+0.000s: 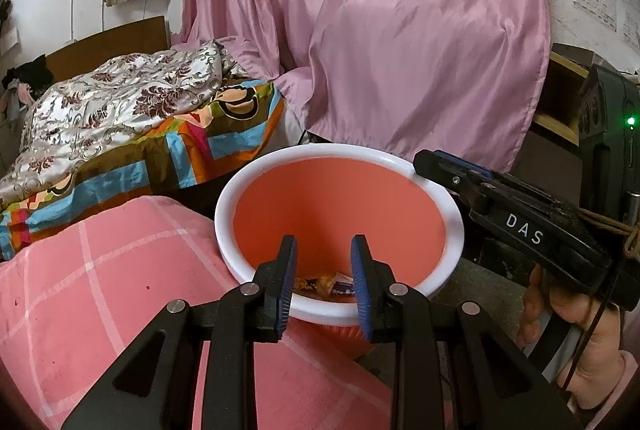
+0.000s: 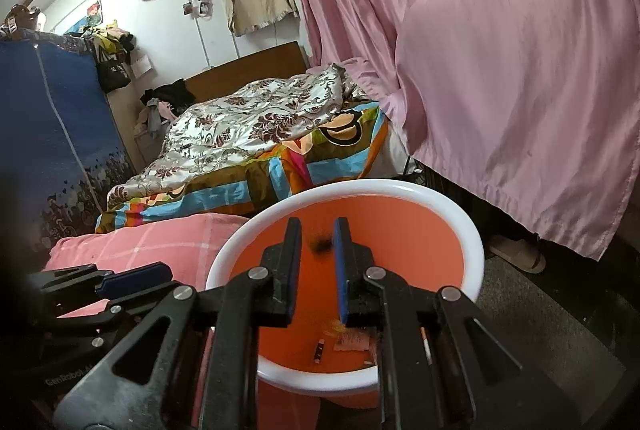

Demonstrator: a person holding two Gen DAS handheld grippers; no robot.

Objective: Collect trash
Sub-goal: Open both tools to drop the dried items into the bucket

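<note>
Above the orange trash bin (image 2: 400,254), the right gripper (image 2: 318,242) and left gripper (image 1: 324,262) both have fingers narrowly apart, a blurred dark scrap (image 2: 322,245) between the right ones.

The bin (image 2: 472,238), orange with a white rim, stands upright on the floor just beside a pink checked cushion. Trash (image 2: 352,341) lies at its bottom: wrappers, a small dark stick, a thin white one. A dark blurred scrap (image 2: 321,245) hangs above its opening.
</note>
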